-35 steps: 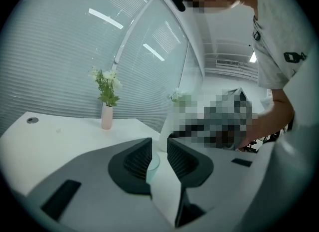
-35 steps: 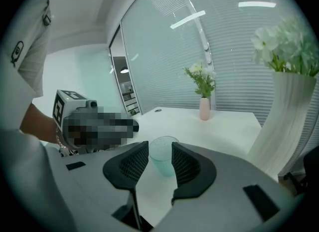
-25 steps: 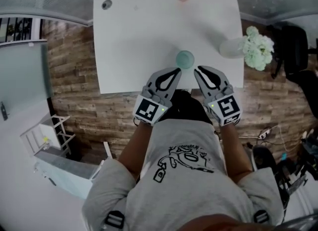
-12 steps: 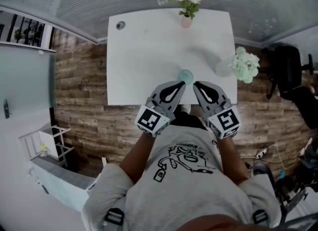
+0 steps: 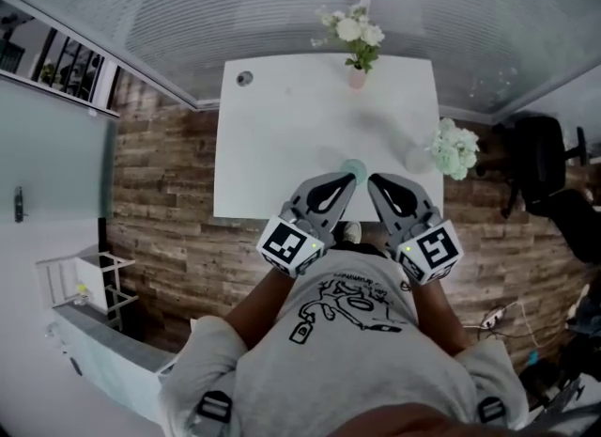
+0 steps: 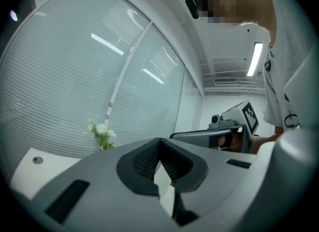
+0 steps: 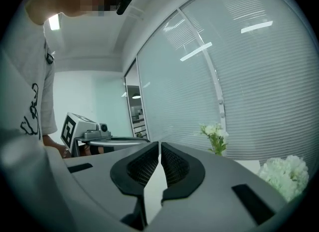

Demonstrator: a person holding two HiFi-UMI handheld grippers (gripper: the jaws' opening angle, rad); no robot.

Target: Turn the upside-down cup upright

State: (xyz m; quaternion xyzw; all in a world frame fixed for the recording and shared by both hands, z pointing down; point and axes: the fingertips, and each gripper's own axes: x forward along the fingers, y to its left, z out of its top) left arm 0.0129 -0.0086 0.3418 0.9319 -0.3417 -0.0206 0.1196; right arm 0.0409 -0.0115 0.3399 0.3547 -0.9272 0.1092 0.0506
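Note:
A small pale green cup (image 5: pixel 354 170) stands near the front edge of the white table (image 5: pixel 282 144); from above I cannot tell which way up it is. My left gripper (image 5: pixel 348 179) and right gripper (image 5: pixel 374 181) hover side by side just in front of it, well above the table. Both are shut with nothing between the pads. In the left gripper view the jaws (image 6: pixel 159 148) meet on empty air, with the right gripper (image 6: pixel 234 126) beside them. The right gripper view shows its jaws (image 7: pixel 159 151) shut and the left gripper (image 7: pixel 87 132) alongside. The cup is hidden in both gripper views.
A pink vase of white flowers (image 5: pixel 356 39) stands at the table's far edge. A white flower bunch (image 5: pixel 455 148) and a clear glass (image 5: pixel 418 157) are at the right edge. A cable hole (image 5: pixel 245 78) is far left. A black chair (image 5: pixel 549 177) stands right, a white rack (image 5: pixel 80 285) left.
Both grippers have risen together, staying shut and side by side. The table and cup now look smaller and further below, and more of the blinds behind the table shows.

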